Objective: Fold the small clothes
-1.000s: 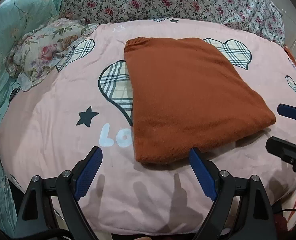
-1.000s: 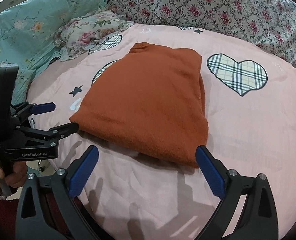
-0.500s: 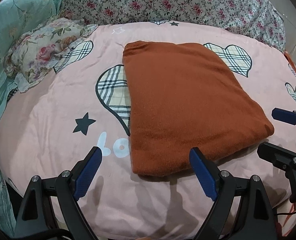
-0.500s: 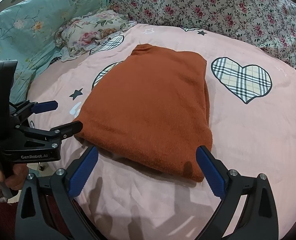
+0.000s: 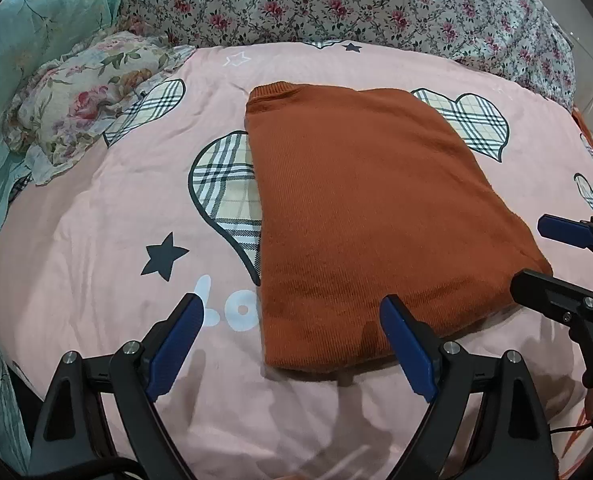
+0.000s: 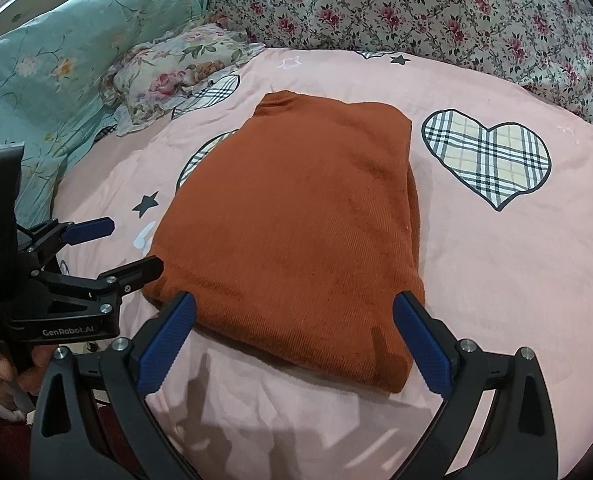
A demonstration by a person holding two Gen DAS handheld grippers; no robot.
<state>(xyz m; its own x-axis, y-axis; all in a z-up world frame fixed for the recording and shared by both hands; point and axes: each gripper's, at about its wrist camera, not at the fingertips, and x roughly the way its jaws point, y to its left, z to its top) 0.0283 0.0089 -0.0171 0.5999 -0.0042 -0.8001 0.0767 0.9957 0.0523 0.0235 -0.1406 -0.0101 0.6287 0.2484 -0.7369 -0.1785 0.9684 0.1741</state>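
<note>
Folded rust sweater, long axis running away, collar far, both jaws spread empty

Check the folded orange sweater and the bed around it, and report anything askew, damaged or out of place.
Nothing stands out. The orange sweater lies folded flat on the pink sheet, with its layers slightly offset along the right edge. Both the left hand-held gripper and right hand-held gripper are open and hold nothing.

Black plastic grippers, blue ribbed finger pads, silver screws, white "GenRobot.AI" lettering, bare-skinned hand.
</note>
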